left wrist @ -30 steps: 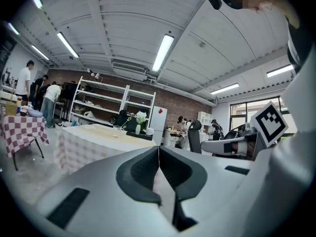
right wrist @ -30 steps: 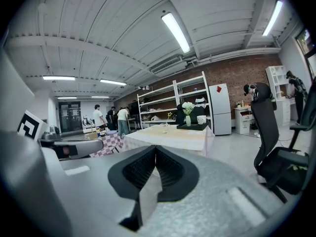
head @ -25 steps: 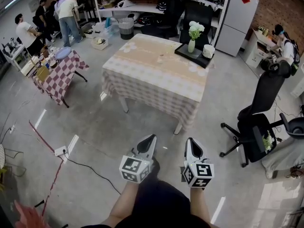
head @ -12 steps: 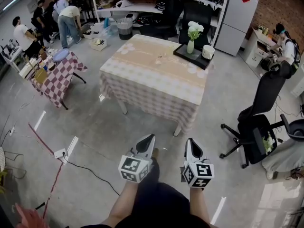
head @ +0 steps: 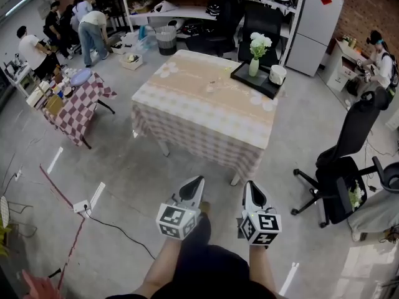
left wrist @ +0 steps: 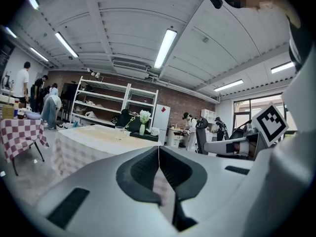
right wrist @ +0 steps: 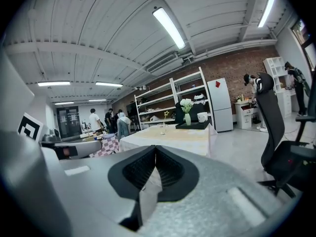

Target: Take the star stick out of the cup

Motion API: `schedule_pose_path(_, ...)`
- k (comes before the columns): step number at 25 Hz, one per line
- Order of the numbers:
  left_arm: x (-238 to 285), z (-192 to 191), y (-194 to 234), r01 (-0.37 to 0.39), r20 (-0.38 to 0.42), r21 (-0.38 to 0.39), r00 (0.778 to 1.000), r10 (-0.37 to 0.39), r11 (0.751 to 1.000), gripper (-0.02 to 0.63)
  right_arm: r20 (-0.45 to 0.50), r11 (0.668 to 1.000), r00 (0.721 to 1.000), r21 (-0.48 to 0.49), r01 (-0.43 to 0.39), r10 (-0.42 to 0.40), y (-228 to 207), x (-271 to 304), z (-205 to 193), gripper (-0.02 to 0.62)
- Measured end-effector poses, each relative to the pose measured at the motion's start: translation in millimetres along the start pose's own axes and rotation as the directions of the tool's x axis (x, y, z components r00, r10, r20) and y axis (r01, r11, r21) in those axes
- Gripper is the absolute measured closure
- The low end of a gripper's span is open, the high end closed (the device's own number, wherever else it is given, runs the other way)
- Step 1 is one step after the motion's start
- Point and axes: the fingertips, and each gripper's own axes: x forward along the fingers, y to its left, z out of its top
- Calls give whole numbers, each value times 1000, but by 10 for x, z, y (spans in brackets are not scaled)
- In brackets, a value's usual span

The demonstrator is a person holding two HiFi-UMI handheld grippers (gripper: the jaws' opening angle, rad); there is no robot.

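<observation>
One cup [right wrist: 163,129] far beyond right claw [right wrist: 155,149]

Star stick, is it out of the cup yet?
Not yet; nothing is done. The yellow star stick stands in the clear glass cup on the checked-cloth table. The left gripper and right gripper are shut, empty, short of the table. To do: reach it, grip the stick, lift it out.

We face the table [head: 187,101] at twelve o'clock; on it the cup [right wrist: 163,129], with the star stick [right wrist: 166,114] in it, stands left of the tray [head: 244,78] bearing the flower vase [head: 254,67]. The side table [head: 75,101] lies at ten o'clock, the office chair [head: 349,161] at three, and the shelving [head: 187,5] behind the table
</observation>
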Motion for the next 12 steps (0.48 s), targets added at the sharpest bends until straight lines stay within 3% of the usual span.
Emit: schedule_pose_path(12, 582, 245, 395, -4, -1, -8, 1000, 4, 1000, 595, -14, 1000, 1000, 6, -2, 2, -150, 638, 248, 592)
